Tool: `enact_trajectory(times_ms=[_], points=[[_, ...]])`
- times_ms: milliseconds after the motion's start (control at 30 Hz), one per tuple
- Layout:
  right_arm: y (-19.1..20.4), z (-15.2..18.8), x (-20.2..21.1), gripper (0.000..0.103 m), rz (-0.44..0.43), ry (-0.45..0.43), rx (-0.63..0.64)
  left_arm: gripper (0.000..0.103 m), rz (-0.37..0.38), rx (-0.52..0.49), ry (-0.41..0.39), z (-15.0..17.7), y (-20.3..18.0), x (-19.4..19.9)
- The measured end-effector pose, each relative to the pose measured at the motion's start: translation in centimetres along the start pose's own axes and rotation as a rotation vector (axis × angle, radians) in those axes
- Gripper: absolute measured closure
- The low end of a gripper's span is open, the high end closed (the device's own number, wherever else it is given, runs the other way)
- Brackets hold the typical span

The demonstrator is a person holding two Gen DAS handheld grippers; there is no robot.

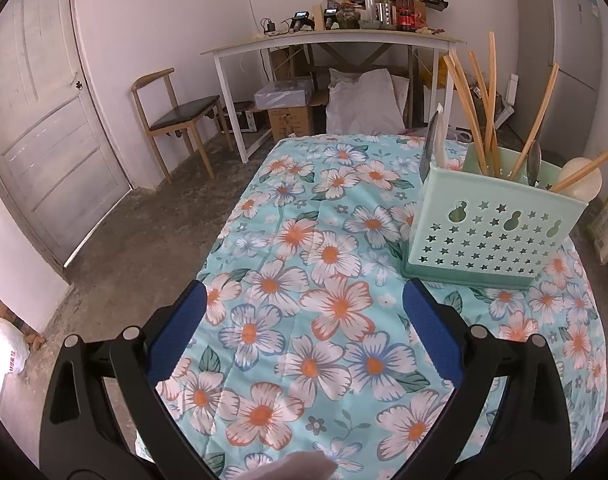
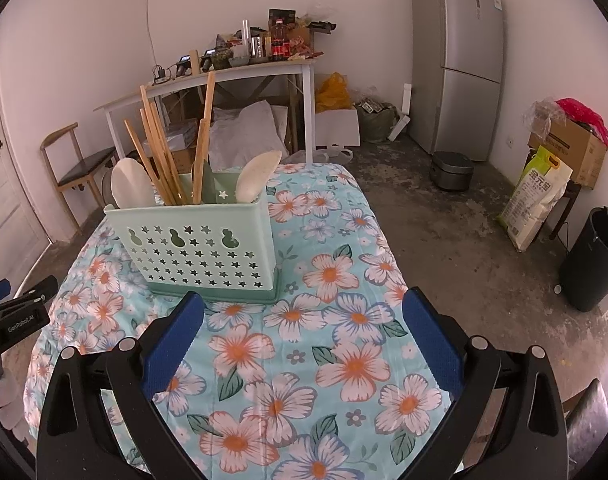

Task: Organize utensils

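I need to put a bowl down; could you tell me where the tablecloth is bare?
The floral tablecloth is bare between both open tools and the green utensil holder, and to its right. The holder is crowded with chopsticks and spoons.

You can read "GenRobot.AI" in white on the black left claw [image 2: 14, 322] at the right wrist view's left edge. Rice bag [image 2: 538, 196] shows large Chinese characters; its smaller print is too small to read.
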State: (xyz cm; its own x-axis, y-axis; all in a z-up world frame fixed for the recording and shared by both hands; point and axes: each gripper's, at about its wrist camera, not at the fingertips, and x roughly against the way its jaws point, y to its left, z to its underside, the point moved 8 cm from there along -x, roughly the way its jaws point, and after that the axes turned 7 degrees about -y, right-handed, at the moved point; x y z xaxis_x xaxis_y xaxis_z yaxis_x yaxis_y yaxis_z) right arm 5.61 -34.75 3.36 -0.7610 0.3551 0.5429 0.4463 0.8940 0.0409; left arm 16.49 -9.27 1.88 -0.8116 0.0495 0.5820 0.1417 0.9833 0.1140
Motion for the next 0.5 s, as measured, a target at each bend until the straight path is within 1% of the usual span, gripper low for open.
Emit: enact_trajectory(times_ms=[500], points=[[-0.23, -0.28, 0.35, 0.006, 0.022, -0.014, 0.011, 0.008, -0.007, 0.001, -0.013, -0.39, 0.82, 0.37]])
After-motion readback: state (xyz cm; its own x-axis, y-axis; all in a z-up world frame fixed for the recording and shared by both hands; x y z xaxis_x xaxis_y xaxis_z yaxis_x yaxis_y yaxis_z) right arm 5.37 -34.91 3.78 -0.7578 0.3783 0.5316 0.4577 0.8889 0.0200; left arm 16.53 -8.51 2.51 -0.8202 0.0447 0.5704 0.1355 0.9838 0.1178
